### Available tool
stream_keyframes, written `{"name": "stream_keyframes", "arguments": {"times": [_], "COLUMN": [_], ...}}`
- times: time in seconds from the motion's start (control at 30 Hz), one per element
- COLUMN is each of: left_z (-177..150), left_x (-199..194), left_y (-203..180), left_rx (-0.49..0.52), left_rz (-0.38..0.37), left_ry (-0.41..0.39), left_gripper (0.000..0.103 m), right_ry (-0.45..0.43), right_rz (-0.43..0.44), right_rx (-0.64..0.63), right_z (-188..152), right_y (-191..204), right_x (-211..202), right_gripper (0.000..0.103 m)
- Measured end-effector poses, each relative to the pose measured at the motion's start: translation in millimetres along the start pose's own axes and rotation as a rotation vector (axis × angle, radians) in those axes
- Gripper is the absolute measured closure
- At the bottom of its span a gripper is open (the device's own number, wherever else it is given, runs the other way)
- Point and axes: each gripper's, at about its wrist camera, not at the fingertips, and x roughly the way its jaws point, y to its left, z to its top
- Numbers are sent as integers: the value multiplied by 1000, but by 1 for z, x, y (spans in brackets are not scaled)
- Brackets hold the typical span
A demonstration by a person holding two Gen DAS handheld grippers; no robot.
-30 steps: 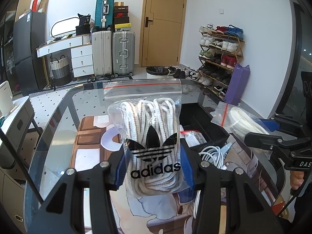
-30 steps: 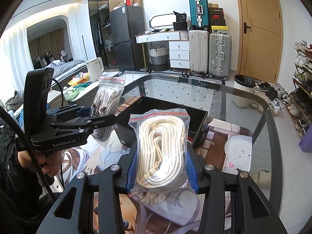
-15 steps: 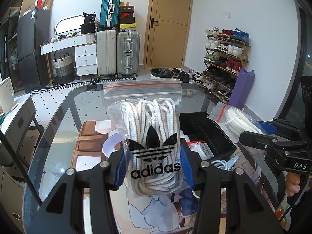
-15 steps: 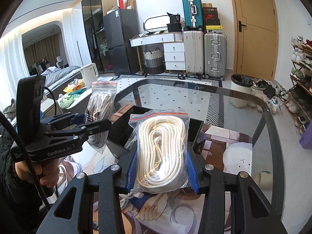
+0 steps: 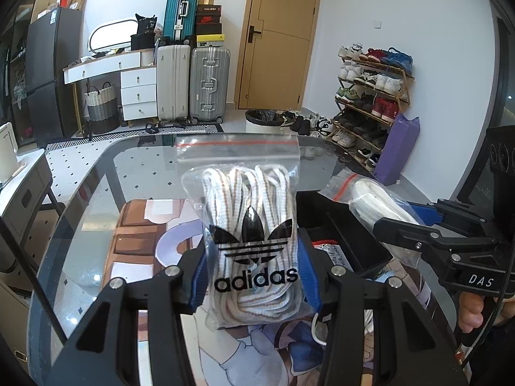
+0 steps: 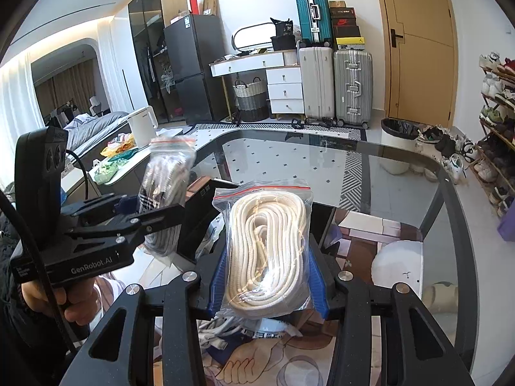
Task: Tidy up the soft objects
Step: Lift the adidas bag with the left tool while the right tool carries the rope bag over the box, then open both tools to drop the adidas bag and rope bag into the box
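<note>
My left gripper [image 5: 254,276] is shut on a clear zip bag of striped white laces [image 5: 249,225] printed with a black adidas logo, held upright above the glass table [image 5: 90,199]. My right gripper [image 6: 268,284] is shut on a zip bag of coiled cream rope [image 6: 268,247]. In the left wrist view the rope bag [image 5: 370,202] and the right gripper [image 5: 418,234] show at the right, over a black bin [image 5: 334,225]. In the right wrist view the laces bag [image 6: 165,186] hangs at the left in the left gripper [image 6: 141,215], beside the bin [image 6: 201,206].
White cables [image 6: 222,331] and packets lie on the printed mat [image 6: 289,363] under the grippers. A person's hand [image 6: 58,296] grips the left tool. Beyond the table stand suitcases [image 5: 193,83], a shoe rack [image 5: 370,96] and a white bin [image 6: 399,148].
Both grippers have slid sideways over the table with their bags still held. The black bin now sits further left in the right wrist view and further right in the left wrist view.
</note>
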Motion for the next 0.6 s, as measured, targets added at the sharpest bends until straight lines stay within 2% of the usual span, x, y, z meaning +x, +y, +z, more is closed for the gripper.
{"name": "stream_keyframes", "arguments": {"times": [0.6], "left_z": [6], "left_x": [18], "left_y": [-3], "left_rx": [0], "left_rz": [8], "left_ry": [8], "left_gripper": [56], "right_ry": [31], "right_rz": [6], "right_rx": [-10], "right_z": [3], "right_y": [-6], "right_x": [25], "right_gripper": [59]}}
